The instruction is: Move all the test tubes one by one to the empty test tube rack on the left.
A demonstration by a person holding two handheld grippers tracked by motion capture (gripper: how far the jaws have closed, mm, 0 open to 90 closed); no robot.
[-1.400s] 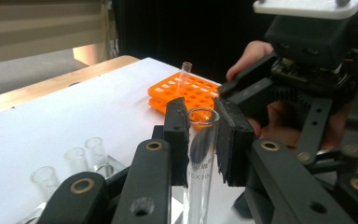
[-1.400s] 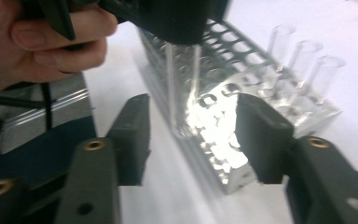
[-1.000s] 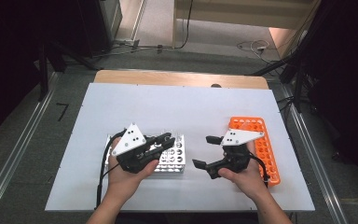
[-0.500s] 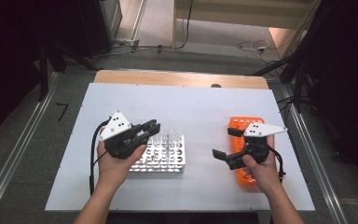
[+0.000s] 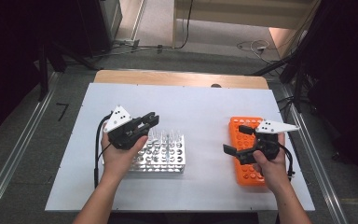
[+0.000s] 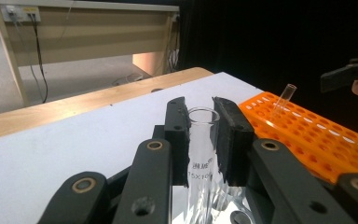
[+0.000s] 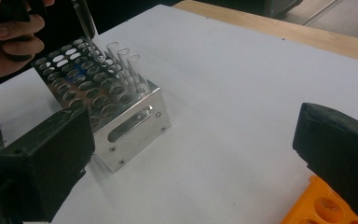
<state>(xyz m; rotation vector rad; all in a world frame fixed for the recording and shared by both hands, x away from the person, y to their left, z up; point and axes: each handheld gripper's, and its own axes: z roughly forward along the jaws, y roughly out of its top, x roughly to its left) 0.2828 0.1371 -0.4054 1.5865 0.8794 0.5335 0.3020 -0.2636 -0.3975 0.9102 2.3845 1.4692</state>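
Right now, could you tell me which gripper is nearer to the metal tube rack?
Left. The left gripper, shut on a glass tube, is over the metal rack's top left corner. The right gripper, jaws open, is over the orange rack, a gap of table away.

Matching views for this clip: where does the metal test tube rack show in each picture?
High view: the metal rack sits left of centre on the white table, under the left gripper.
Left gripper view: a sliver at the bottom edge, behind the held glass tube.
Right gripper view: upper left, tubes standing in it.
Shared landmark: the orange rack.
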